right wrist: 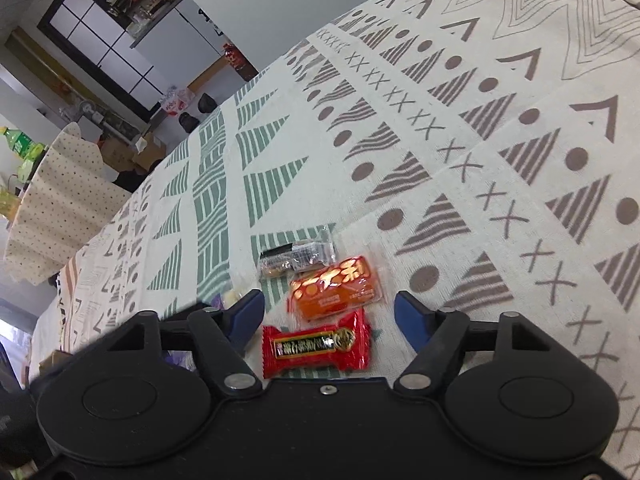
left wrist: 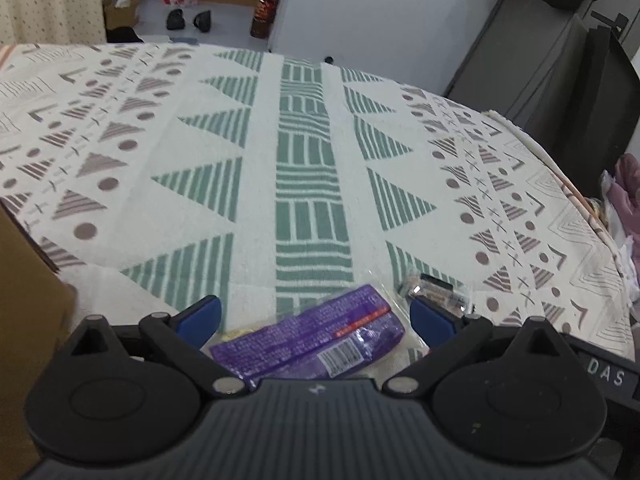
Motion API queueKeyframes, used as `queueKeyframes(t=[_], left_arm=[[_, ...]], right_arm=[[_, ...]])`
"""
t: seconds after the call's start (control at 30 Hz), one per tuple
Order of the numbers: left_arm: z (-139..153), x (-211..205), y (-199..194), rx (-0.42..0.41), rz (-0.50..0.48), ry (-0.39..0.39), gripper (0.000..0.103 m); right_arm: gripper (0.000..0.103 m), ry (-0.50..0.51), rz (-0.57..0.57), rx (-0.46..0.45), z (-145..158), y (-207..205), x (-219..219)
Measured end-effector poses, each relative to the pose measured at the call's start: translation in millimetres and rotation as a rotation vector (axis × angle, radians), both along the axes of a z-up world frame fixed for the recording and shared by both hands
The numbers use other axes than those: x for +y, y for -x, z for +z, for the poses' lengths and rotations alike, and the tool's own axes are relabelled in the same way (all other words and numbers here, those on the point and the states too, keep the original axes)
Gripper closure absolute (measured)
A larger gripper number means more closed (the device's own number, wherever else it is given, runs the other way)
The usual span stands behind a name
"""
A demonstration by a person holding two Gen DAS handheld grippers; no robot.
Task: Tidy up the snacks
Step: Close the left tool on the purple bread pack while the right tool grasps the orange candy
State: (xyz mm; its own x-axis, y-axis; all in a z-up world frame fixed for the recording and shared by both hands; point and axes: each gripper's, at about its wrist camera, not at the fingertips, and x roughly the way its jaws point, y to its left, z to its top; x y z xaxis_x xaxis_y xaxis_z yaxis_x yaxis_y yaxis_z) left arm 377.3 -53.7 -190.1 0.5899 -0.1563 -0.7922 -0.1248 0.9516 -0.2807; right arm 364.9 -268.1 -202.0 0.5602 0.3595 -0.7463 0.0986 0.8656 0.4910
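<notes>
Blue pads of my left gripper stand apart, straddling the purple packet without pressing it — lined up for a pick, I judge. My right gripper is likewise parted, nothing clamped; the red wrapper and orange packet lie between its fingers, touching each other. Beyond them sits a clear-wrapped snack, all flat on the patterned cloth — clustered, not yet sorted.
</notes>
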Motion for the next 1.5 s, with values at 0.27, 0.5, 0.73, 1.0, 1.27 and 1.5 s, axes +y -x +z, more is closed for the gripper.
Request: queueKeyframes(t=[0.27, 0.5, 0.73, 1.0, 1.27, 1.5], left_arm=[[-9, -4, 4, 0.062, -0.028, 0.013, 0.002], [-9, -10, 10, 0.073, -0.031, -0.038, 0.003], [-9, -10, 14, 0.07, 0.005, -0.098, 0.011], [-9, -8, 12, 0.061, 0.042, -0.126, 0.013], [-14, -19, 15, 0.062, 0.003, -0.19, 0.019], [-8, -21, 23, 0.053, -0.03, -0.173, 0.057]], right_arm=[[0.041, -0.01, 0.017, -0.014, -5, -15, 8], [0.04, 0.065, 0.025, -0.038, -6, -27, 23], [0.037, 0.192, 0.066, -0.062, -6, -34, 42], [0.064, 0.232, 0.048, -0.005, 0, -30, 30], [0.066, 0.248, 0.079, 0.001, 0, -31, 34], [0.083, 0.252, 0.107, 0.01, 1, -24, 34]])
